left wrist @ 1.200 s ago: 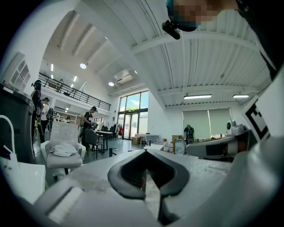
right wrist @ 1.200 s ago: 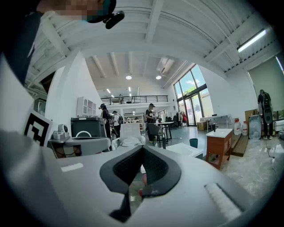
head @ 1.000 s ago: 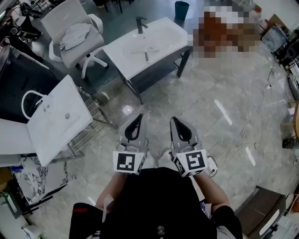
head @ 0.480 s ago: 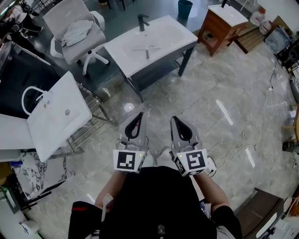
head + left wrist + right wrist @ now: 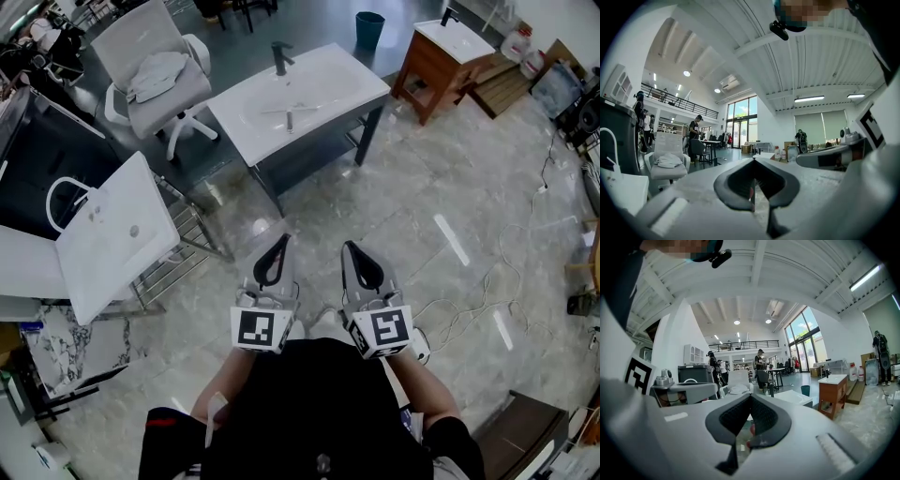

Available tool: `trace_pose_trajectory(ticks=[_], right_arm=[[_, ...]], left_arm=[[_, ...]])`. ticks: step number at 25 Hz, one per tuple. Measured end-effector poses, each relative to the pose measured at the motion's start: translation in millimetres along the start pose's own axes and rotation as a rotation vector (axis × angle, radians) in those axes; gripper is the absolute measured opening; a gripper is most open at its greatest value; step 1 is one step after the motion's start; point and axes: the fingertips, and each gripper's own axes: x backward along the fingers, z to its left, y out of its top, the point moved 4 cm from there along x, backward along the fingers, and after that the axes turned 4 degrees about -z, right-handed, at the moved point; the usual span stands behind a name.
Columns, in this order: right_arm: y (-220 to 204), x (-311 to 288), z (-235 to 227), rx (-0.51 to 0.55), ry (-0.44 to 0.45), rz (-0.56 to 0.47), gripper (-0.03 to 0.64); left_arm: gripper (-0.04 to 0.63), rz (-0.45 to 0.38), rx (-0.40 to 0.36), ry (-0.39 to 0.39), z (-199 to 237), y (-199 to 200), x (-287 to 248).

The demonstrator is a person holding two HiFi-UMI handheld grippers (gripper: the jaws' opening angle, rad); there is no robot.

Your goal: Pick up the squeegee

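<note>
**Head view: both tongs closed and empty**

The left tongs [image 5: 283, 241] and right tongs [image 5: 348, 247] point forward side by side over the floor [image 5: 450, 178]. Each has its jaws pressed together on nothing. Ahead to their left stands a white chair [image 5: 155, 75]. Straight ahead, well apart, the squeegee [image 5: 289, 114] lies in the white sink [image 5: 347, 84]. Ahead to the right is a wooden cabinet [image 5: 433, 64].
</note>
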Motion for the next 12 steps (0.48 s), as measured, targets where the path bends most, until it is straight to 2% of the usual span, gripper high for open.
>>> trace_pose_trajectory(ticks=[8,12], right_arm=[[-0.6,11.5,-22.2,0.002,0.039,-0.017,0.003],[1.4,17.7,-30.3,0.008,0.046,-0.013,0.003]], left_arm=[[0.002,-0.020,0.007,0.060,-20.3,-5.4,-2.0],[0.002,-0.025,-0.016,0.059,-28.8,-9.3,-5.6]])
